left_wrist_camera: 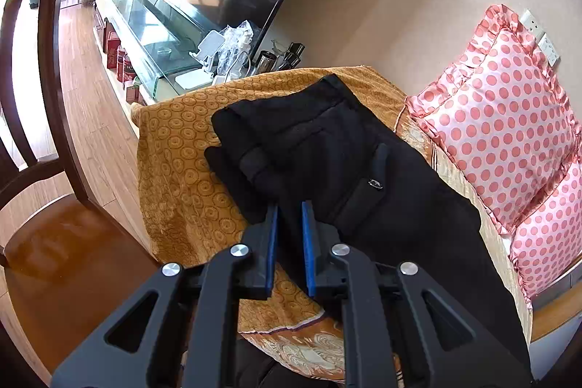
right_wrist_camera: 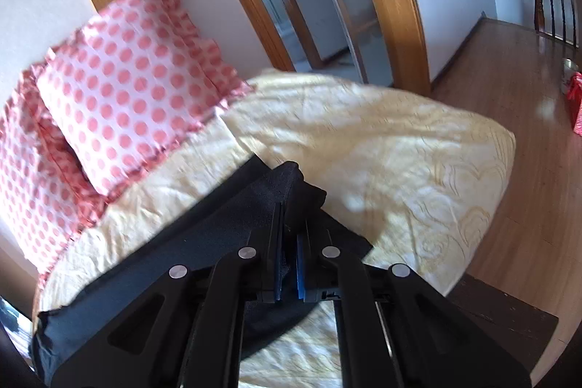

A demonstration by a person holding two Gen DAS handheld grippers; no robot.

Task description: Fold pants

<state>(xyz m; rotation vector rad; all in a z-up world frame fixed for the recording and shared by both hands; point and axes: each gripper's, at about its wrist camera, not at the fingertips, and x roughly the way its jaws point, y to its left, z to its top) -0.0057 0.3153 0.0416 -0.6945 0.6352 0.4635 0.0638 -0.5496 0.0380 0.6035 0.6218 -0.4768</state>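
Black pants [left_wrist_camera: 327,148] lie along a bed, the far end folded over, a back pocket with a small logo facing up. My left gripper [left_wrist_camera: 290,206] sits at their near left edge; black cloth fills the narrow gap between its blue pads, so it is shut on the pants. In the right wrist view the pants [right_wrist_camera: 218,242] run from the lower left up to my right gripper [right_wrist_camera: 291,213], which is shut on a bunched end of the cloth and holds it a little above the bedspread.
Under the pants lies an orange patterned blanket [left_wrist_camera: 182,170], and a cream bedspread [right_wrist_camera: 363,140] further along. Pink polka-dot pillows [left_wrist_camera: 502,133] [right_wrist_camera: 127,90] lean on the wall. A wooden chair [left_wrist_camera: 54,224], a glass TV stand [left_wrist_camera: 145,24] and a dark bench [right_wrist_camera: 509,315] stand around the bed.
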